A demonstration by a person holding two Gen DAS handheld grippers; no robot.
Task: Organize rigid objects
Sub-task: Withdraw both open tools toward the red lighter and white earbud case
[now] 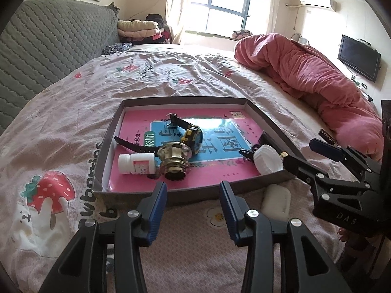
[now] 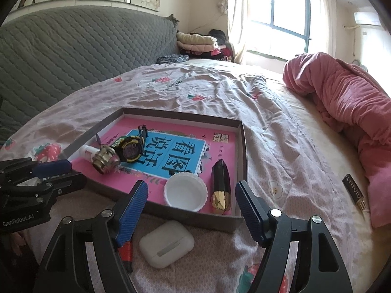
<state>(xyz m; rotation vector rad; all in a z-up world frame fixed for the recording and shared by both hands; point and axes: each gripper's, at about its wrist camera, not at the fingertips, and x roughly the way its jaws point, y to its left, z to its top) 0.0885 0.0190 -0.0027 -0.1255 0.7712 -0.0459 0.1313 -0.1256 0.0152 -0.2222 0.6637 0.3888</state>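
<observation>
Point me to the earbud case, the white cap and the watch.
earbud case [image 2: 167,244]: right wrist view, lid top.
white cap [image 2: 185,192]: right wrist view, inner floor.
watch [image 2: 131,149]: right wrist view, dial face.

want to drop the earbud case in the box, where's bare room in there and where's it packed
Free: the far right stretch of the box, between the watch and the right wall, beyond the white cap and black-gold piece. Crowded: the left side, where watch, brass fitting and pill bottle cluster. The earbud case lies outside the near wall.
</observation>
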